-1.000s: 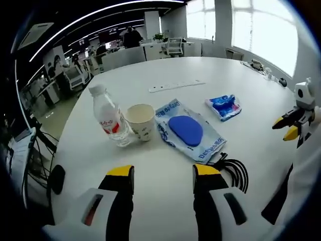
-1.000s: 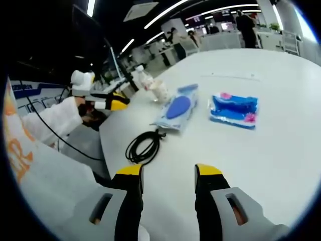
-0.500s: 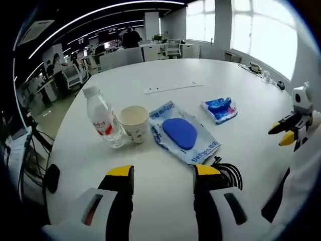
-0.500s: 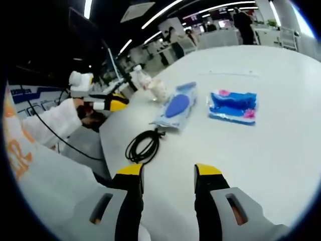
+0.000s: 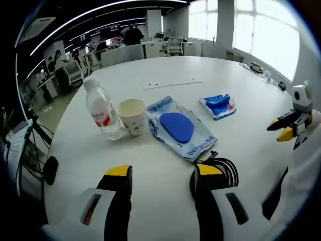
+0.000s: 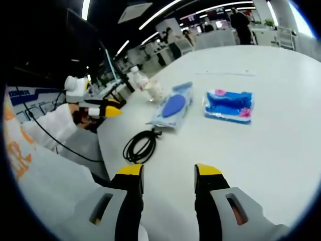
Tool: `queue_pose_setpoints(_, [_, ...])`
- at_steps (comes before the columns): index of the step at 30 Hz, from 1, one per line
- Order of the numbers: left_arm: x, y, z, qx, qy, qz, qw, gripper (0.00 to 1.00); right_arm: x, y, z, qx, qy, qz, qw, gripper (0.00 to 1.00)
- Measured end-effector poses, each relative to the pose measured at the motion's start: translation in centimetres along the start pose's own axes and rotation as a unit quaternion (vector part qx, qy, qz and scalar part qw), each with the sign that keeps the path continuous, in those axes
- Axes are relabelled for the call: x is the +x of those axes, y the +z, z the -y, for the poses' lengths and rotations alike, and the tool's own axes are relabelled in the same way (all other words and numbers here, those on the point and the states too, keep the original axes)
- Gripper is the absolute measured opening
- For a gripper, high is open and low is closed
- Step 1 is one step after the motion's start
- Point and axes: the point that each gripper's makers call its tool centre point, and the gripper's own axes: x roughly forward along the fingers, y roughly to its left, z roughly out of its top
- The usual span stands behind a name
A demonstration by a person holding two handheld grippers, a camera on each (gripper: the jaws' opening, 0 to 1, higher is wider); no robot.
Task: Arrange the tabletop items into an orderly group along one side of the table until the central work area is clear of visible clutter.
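On the white round table [image 5: 165, 70] stand a clear water bottle with a red label [image 5: 102, 110] and a paper cup [image 5: 131, 116] side by side. To their right lies a clear pouch holding a blue pad [image 5: 178, 127], then a small blue packet [image 5: 217, 105]. A black coiled cable [image 5: 223, 168] lies just past my left gripper [image 5: 161, 172], which is open over bare table. My right gripper [image 6: 164, 171] is open too, with the cable [image 6: 140, 146], the pouch [image 6: 173, 106], the blue packet [image 6: 228, 106], the cup [image 6: 155, 90] and the bottle [image 6: 138, 78] ahead. The other gripper [image 5: 288, 127] enters from the right.
A white strip [image 5: 172, 83] lies farther back on the table. Small items [image 5: 261, 68] sit at its far right edge. Office desks, chairs and people stand beyond. A white sleeve [image 6: 55, 123] and black wire show at the left of the right gripper view.
Both views shifted slightly with the hands. In the left gripper view the cable now lies closer to the jaws. No item on the table has moved.
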Motion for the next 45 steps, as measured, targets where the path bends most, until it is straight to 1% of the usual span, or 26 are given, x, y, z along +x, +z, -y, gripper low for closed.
queue_pose_setpoints(3, [-0.3,-1.7,0.8,-0.024,-0.010,-0.007,0.9996,0.50,-0.2,-0.3,0.5,0.005,-0.006,-0.002,1.0000,0.38])
queue_pose_setpoints(5, [-0.5,-3.0,1.3,-0.024,-0.021,-0.018,0.9993,0.51,-0.3,-0.1,0.8,0.011,-0.010,-0.001,0.9999,0.38])
queue_pose_setpoints(7, [-0.7,-4.1,1.5,-0.028,-0.022,-0.030,0.9989,0.51,-0.3,0.2,1.1,0.013,-0.014,0.002,0.9998,0.38])
queue_pose_setpoints(8, [-0.8,-4.4,1.5,-0.031,-0.022,-0.032,0.9988,0.51,-0.2,0.4,1.3,0.014,-0.015,0.005,0.9998,0.38])
queue_pose_setpoints(9, [-0.9,-4.6,1.5,-0.036,-0.024,-0.033,0.9985,0.51,-0.1,0.5,1.3,0.016,-0.015,0.006,0.9997,0.38])
queue_pose_setpoints(11, [-1.2,-4.8,1.8,-0.060,-0.030,-0.032,0.9972,0.51,0.1,0.5,1.3,0.021,-0.015,0.007,0.9997,0.38])
queue_pose_setpoints(15, [-1.2,-4.5,2.0,-0.072,-0.029,-0.028,0.9966,0.51,0.4,0.3,0.9,0.019,-0.007,0.002,0.9998,0.38])
queue_pose_setpoints(16, [-0.9,-4.5,2.2,-0.075,-0.033,-0.031,0.9961,0.51,0.4,0.2,0.8,0.018,-0.006,-0.001,0.9998,0.38])
queue_pose_setpoints(18, [-0.4,-5.1,3.1,-0.090,-0.050,-0.051,0.9934,0.51,0.5,0.0,0.7,0.015,-0.003,-0.006,0.9999,0.38])
queue_pose_setpoints(19, [-0.1,-5.2,3.3,-0.094,-0.054,-0.055,0.9926,0.51,0.5,-0.1,0.7,0.014,-0.003,-0.006,0.9999,0.38])
queue_pose_setpoints(23, [1.0,-5.5,4.2,-0.104,-0.060,-0.062,0.9908,0.51,0.3,-0.3,1.1,0.016,-0.009,-0.011,0.9998,0.37])
queue_pose_setpoints(25, [1.6,-6.1,4.4,-0.111,-0.060,-0.073,0.9893,0.49,0.1,-0.2,1.3,0.019,-0.012,-0.009,0.9997,0.37])
queue_pose_setpoints(26, [1.9,-6.4,4.3,-0.121,-0.057,-0.076,0.9881,0.48,0.0,-0.2,1.4,0.022,-0.014,-0.007,0.9996,0.37])
queue_pose_setpoints(27, [2.3,-6.9,4.3,-0.131,-0.055,-0.087,0.9860,0.46,0.0,-0.3,1.5,0.024,-0.015,-0.007,0.9996,0.36])
queue_pose_setpoints(28, [2.5,-7.1,4.5,-0.131,-0.059,-0.092,0.9853,0.45,0.0,-0.3,1.5,0.026,-0.016,-0.007,0.9995,0.36])
queue_pose_setpoints(29, [2.8,-7.3,4.6,-0.147,-0.057,-0.094,0.9829,0.43,-0.1,-0.4,1.6,0.027,-0.018,-0.006,0.9995,0.36])
queue_pose_setpoints(32, [3.3,-7.8,5.4,-0.177,-0.063,-0.107,0.9764,0.37,-0.1,-0.5,1.7,0.033,-0.020,-0.006,0.9992,0.35])
queue_pose_setpoints(33, [3.5,-8.1,5.6,-0.178,-0.065,-0.115,0.9751,0.34,-0.1,-0.5,1.7,0.036,-0.020,-0.005,0.9992,0.35])
queue_pose_setpoints(36, [4.1,-8.7,5.7,-0.175,-0.056,-0.124,0.9750,0.29,-0.1,-0.4,1.7,0.041,-0.021,-0.002,0.9989,0.33])
queue_pose_setpoints(37, [4.1,-9.1,5.9,-0.179,-0.056,-0.134,0.9730,0.27,-0.1,-0.4,1.7,0.043,-0.022,0.000,0.9988,0.33])
queue_pose_setpoints(38, [4.1,-9.1,5.9,-0.184,-0.054,-0.135,0.9720,0.24,-0.1,-0.3,1.8,0.045,-0.022,0.000,0.9987,0.33])
queue_pose_setpoints(39, [4.4,-8.2,5.3,-0.187,-0.045,-0.110,0.9751,0.21,-0.1,-0.3,1.8,0.047,-0.022,0.001,0.9987,0.33])
queue_pose_setpoints(40, [4.3,-8.3,5.3,-0.192,-0.051,-0.119,0.9729,0.18,-0.1,-0.2,1.8,0.048,-0.023,0.003,0.9986,0.33])
queue_pose_setpoints(41, [4.4,-8.6,5.6,-0.204,-0.058,-0.121,0.9698,0.16,-0.1,-0.2,1.9,0.049,-0.025,0.004,0.9985,0.32])
queue_pose_setpoints(44, [4.7,-8.8,5.8,-0.199,-0.063,-0.121,0.9705,0.10,-0.2,-0.1,2.2,0.050,-0.029,0.006,0.9983,0.31])
queue_pose_setpoints(45, [4.7,-8.8,5.9,-0.196,-0.063,-0.122,0.9710,0.10,-0.2,0.0,2.3,0.052,-0.030,0.008,0.9982,0.31])
